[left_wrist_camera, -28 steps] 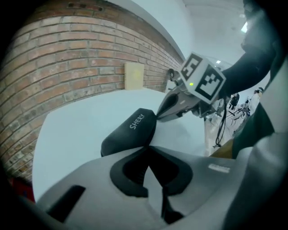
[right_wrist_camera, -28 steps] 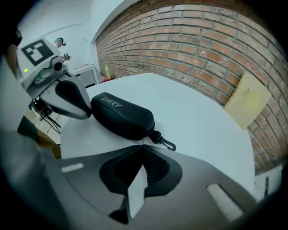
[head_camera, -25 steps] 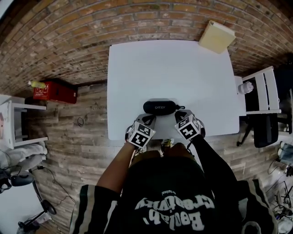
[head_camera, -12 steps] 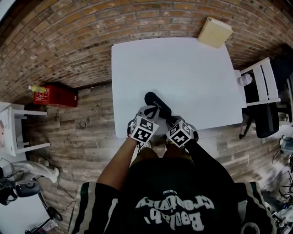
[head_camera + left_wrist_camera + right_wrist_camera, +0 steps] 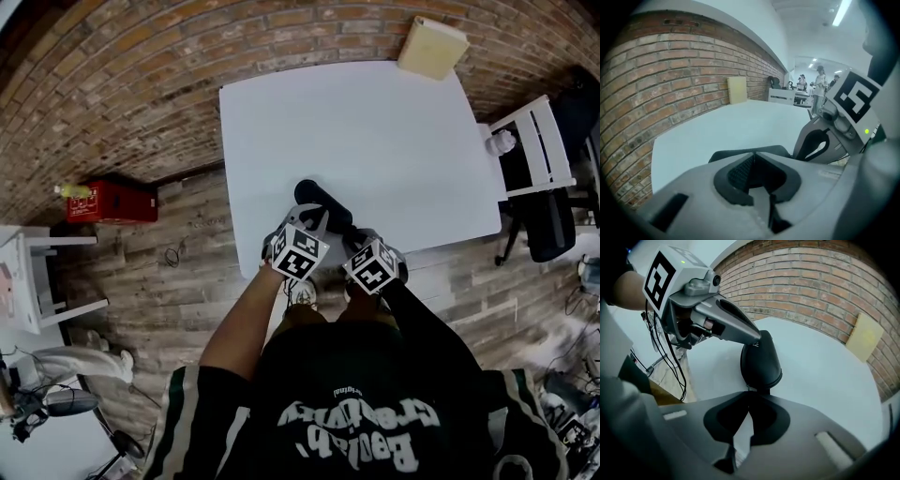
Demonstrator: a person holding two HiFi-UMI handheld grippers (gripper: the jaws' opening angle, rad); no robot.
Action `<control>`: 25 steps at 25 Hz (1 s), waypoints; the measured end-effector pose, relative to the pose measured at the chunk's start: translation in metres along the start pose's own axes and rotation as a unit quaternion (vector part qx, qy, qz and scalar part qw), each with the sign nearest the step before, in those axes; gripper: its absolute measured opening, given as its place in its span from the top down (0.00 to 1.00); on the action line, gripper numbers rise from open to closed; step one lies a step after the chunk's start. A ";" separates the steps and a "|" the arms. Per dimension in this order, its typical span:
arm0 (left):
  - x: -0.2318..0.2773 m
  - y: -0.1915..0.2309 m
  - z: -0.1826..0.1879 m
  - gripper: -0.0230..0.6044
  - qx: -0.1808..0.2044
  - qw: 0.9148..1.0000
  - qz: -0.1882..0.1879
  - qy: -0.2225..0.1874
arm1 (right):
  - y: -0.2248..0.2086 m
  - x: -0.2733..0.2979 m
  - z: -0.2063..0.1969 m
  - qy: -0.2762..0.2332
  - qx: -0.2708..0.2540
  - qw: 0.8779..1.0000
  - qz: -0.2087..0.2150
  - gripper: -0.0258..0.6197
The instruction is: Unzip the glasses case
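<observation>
A big red brick wall (image 5: 122, 94) stands on the far side, and a brown wooden floor (image 5: 169, 272) runs under everything. 1 large white table (image 5: 375, 131) stands against the wall. A person in a black shirt (image 5: 347, 403) stands at the near edge of the table. A white slatted chair (image 5: 530, 150) is on the right of the table. A red box (image 5: 108, 200) sits on the floor, well off to the left. A flat cream box (image 5: 431, 47) leans on the wall at the far right corner of the table.

The black oval glasses case (image 5: 319, 199) lies on the table close to the near edge, a bit left of the middle. It lies slanted, with 1 end far left and 1 end near right.

The left gripper (image 5: 754, 153) rests its tips on top of the case, toward the far end. Its 2 jaws are almost together and have just been closing a little. Nothing shows between them.

The right gripper (image 5: 751, 393) is at the near end of the case. Its 2 jaws are squeezed tight on the small zip pull (image 5: 748, 388).
</observation>
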State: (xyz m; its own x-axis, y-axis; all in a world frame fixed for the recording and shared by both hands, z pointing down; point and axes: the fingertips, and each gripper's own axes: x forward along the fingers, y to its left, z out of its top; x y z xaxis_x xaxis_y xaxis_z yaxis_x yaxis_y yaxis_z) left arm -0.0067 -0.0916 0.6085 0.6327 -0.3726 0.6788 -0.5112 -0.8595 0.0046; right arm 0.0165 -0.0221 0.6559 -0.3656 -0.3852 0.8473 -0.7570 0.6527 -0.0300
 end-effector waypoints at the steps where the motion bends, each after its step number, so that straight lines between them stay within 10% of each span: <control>1: 0.000 -0.001 0.000 0.94 0.003 1.000 -0.001 0.001 | 0.000 0.000 -0.001 0.000 0.001 1.000 -0.005 0.94; 25: 0.004 -0.002 -0.002 0.94 0.032 0.999 -0.013 0.024 | -0.017 -0.013 -0.006 -0.003 -0.023 0.994 -0.107 0.94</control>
State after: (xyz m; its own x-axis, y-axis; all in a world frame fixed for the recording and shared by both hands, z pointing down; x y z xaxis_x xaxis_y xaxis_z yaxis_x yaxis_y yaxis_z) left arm -0.0044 -0.0906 0.6121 0.6160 -0.3342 0.7133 -0.4554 -0.8900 -0.0237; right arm 0.0375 -0.0246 0.6484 -0.2029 -0.5223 0.8282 -0.7917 0.5852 0.1751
